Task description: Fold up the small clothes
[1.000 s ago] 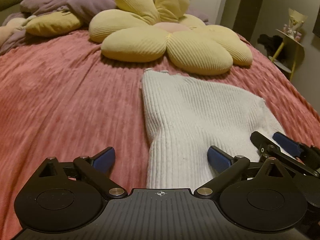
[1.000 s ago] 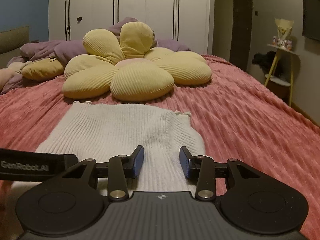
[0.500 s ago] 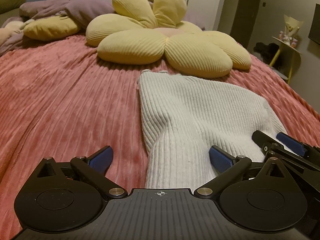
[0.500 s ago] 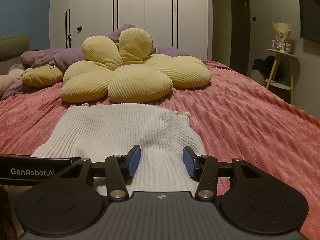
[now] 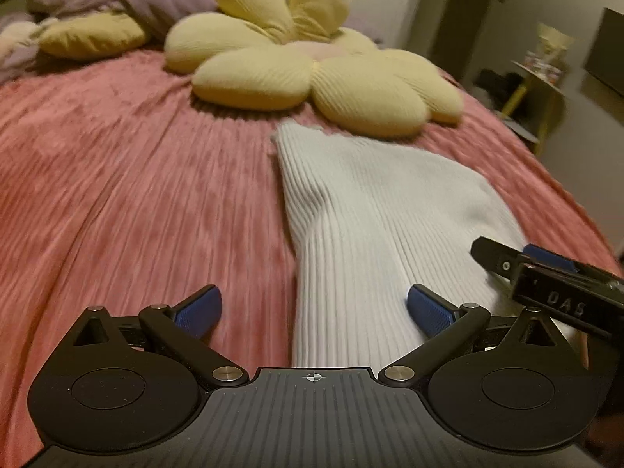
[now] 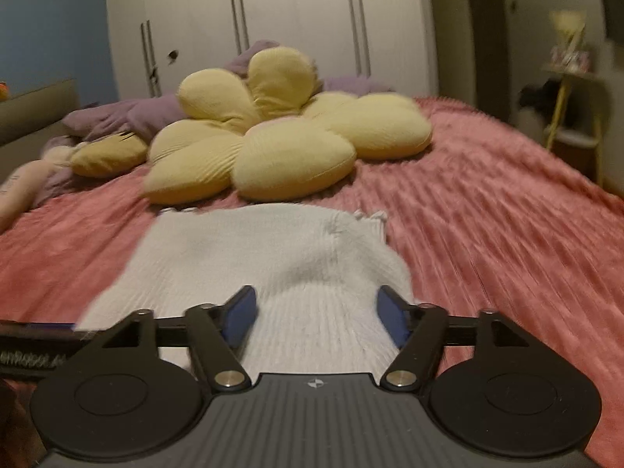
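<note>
- The white ribbed garment [image 5: 374, 210] lay flat on the pink bed [image 5: 117, 202], at 6 o'clock from the yellow flower pillow [image 5: 312, 70].
- The left tongs [image 5: 314, 308] were released wide, and the near left edge of the garment sat between the jaws.
- The right tongs [image 6: 316, 314] were released too, over the near right part.
- Both views were blurred, so probably the tongs were in motion; a closing at this speed could miss the hem.
- A bite too deep could catch the plush bed cover together with the knit.
- Uneven grips could make a crooked fold.
</note>
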`<state>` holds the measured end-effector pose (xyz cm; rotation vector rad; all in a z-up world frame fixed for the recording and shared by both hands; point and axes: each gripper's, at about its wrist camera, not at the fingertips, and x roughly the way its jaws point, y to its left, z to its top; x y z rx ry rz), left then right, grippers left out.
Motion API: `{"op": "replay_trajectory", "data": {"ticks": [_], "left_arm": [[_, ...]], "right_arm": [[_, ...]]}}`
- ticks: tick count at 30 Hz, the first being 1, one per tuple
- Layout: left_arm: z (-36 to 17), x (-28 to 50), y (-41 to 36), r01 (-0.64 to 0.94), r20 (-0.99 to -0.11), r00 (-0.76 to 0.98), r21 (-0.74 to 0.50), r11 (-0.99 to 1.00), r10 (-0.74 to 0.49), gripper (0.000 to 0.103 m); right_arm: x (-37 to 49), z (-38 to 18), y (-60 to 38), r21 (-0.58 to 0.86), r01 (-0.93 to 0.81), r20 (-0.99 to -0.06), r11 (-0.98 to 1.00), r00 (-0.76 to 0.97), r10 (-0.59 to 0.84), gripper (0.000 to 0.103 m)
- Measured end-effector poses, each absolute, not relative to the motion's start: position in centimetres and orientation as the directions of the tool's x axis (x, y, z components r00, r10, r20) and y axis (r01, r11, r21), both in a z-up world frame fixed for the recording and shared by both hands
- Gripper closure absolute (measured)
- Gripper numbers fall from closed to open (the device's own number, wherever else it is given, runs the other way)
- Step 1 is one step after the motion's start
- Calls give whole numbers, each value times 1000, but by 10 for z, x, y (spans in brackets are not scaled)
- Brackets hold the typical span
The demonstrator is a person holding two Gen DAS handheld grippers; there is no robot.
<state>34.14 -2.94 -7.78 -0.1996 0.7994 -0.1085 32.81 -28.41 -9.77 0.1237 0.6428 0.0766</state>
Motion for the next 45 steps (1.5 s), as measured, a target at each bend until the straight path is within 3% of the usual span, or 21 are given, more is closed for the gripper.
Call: {"op": "replay_trajectory", "data": {"ticks": [2, 4, 6, 11, 16, 21, 23, 27, 29, 31, 39, 43, 45], "left_arm": [[-77, 327, -17, 25, -702, 665, -318, 948, -253, 0], [-80, 314, -6, 18, -713, 613, -418, 908, -340, 0], [-82, 302, -2, 11, -715, 602, -437, 900, -355, 0], [-77, 259, -8, 9, -717, 606, -427, 904, -344, 0], [-81, 231, 0, -39, -620, 610, -645, 763, -493, 0], [-95, 243, 9, -155, -530, 644, -796, 585, -551, 1], [-99, 245, 12, -165, -471, 673, -847, 505, -570, 2], [-107, 247, 13, -224, -460, 700, -867, 444, -546, 10], [-111, 245, 15, -238, -438, 719, -885, 400, -540, 12], [-112, 246, 16, -241, -422, 729, -895, 374, -540, 25], [-122, 261, 18, -281, -412, 742, -907, 313, -529, 26], [-124, 260, 21, -270, -401, 753, -911, 310, -522, 41], [-126, 257, 22, -275, -399, 756, -913, 301, -519, 42]], "right_arm": [[312, -88, -288, 123, -8, -635, 992, 768, 85, 9], [287, -86, -301, 192, 22, -668, 981, 735, 114, 9], [261, -89, -315, 289, 51, -682, 956, 712, 167, 9], [206, -88, -331, 375, 124, -685, 919, 705, 184, 23], [185, -91, -351, 620, 188, -623, 762, 708, 332, 32], [188, -108, -361, 759, 253, -565, 600, 714, 413, 39], [191, -112, -362, 777, 282, -561, 563, 715, 417, 46], [193, -118, -363, 797, 306, -552, 521, 719, 422, 54], [192, -119, -364, 804, 313, -547, 506, 724, 420, 63], [190, -120, -367, 817, 314, -532, 484, 733, 423, 66], [193, -127, -374, 859, 352, -495, 371, 755, 429, 66], [189, -107, -373, 869, 287, -453, 403, 788, 417, 66], [193, -107, -369, 867, 276, -455, 415, 778, 433, 65]]}}
